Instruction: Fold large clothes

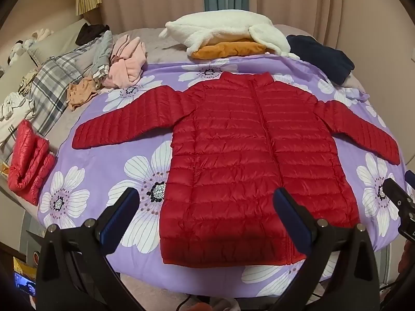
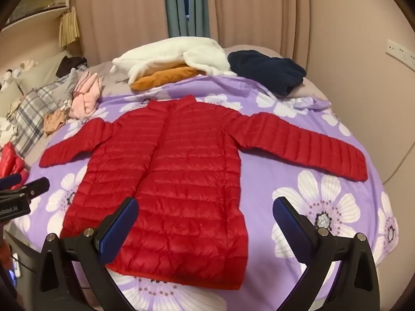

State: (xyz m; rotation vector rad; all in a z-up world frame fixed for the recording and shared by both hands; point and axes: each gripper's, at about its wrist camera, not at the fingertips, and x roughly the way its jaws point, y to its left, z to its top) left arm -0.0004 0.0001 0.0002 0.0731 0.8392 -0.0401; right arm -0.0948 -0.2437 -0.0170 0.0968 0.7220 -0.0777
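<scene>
A red quilted puffer jacket [image 1: 241,160] [image 2: 176,171] lies flat and zipped on the purple flowered bedspread [image 1: 103,165] [image 2: 285,171], collar at the far side, both sleeves spread out to the sides. My left gripper [image 1: 205,202] hovers open above the jacket's near hem, its blue pads wide apart and holding nothing. My right gripper [image 2: 205,210] is also open, above the hem's right part, empty. The right gripper's tip shows at the right edge of the left wrist view, and the left gripper's tip at the left edge of the right wrist view.
A second red puffer garment [image 1: 28,165] lies bundled at the bed's left edge. Pink [image 1: 127,64], plaid [image 1: 52,83] and tan clothes are heaped at the far left. A white fleece over an orange item [image 1: 228,33] and a navy garment [image 1: 321,54] lie at the back. Curtains hang behind.
</scene>
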